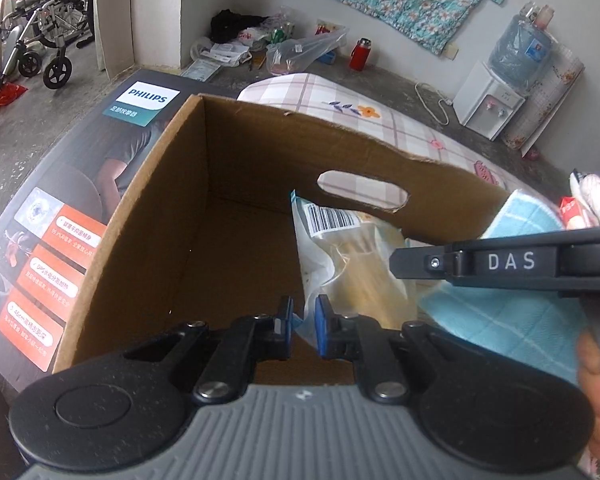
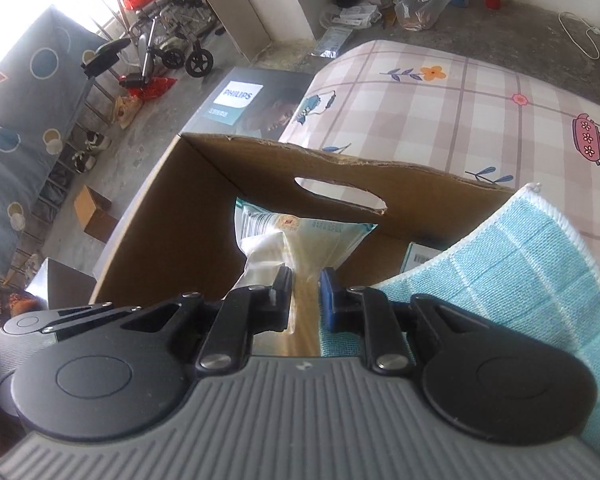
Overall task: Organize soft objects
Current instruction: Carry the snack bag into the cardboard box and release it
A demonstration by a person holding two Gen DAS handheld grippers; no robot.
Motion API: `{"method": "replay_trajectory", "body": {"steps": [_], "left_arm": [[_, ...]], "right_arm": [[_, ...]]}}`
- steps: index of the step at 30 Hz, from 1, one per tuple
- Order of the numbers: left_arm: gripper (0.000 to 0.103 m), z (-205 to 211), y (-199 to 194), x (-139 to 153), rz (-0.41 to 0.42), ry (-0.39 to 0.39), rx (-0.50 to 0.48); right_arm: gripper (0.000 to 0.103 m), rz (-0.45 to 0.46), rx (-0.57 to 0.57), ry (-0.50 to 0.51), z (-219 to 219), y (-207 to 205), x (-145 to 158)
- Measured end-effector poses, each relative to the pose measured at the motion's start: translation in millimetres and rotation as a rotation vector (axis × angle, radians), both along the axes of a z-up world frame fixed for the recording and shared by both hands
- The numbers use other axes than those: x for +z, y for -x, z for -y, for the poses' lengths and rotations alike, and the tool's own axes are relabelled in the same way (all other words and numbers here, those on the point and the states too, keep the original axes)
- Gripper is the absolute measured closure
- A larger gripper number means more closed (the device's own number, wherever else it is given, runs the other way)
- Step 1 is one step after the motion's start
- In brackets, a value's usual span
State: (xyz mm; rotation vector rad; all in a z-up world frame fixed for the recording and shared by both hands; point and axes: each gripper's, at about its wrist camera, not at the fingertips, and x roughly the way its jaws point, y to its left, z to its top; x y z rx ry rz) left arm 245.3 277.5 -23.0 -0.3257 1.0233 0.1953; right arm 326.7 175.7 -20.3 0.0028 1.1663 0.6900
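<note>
An open cardboard box (image 1: 220, 152) with a handle cutout stands on a checked bed; it also shows in the right wrist view (image 2: 204, 184). My left gripper (image 1: 305, 328) is shut on the edge of a clear plastic packet (image 1: 352, 252) with a barcode, held over the box. My right gripper (image 2: 305, 300) is shut on the same packet (image 2: 312, 236), and its side (image 1: 500, 262) crosses the left wrist view. A light blue checked cloth (image 2: 520, 264) drapes over the right gripper and the box's right side; it also shows in the left wrist view (image 1: 512, 320).
A Philips carton (image 1: 60, 216) lies left of the box. The checked bed cover (image 2: 440, 112) stretches behind it. A water dispenser (image 1: 496, 104), a red flask (image 1: 360, 54), plastic bags (image 1: 300, 52) and a wheelchair (image 1: 40, 28) stand on the concrete floor.
</note>
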Motion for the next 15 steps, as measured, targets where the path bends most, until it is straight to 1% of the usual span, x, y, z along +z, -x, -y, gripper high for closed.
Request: {"method": "replay_trajectory", "body": {"steps": [2,3,7,9,11,14,15], "left_arm": [[0.090,-1,-6,-11,-0.028,-0.017,0.002],[0.090,-1,-8,-16,-0.037,-0.013,-0.001],[0.088,-2,-13,-24,-0.049,-0.010,-0.006],[0.082,-4,-16,-26,-0.052,-0.014,0.000],[0.078,-6,-20,-29,-0.069,0.001,0.008],[0.076,-7,-26,-35,-0.078,0.012,0.017],[0.076,-6,-28,-36,-0.075,0.009,0.015]], "right_arm": [[0.086,-0.018,0.000,0.033,-5,-6,-16],[0.086,-0.025,-0.004,0.040,-5,-8,-22],[0.086,-0.038,-0.016,0.049,-3,-14,-32],[0.086,-0.033,-0.012,0.033,-1,-13,-28],[0.086,-0.018,-0.004,-0.007,4,-11,-18],[0.086,0.028,-0.005,-0.053,18,-4,3],[0.086,0.045,-0.006,-0.085,26,-2,13]]}}
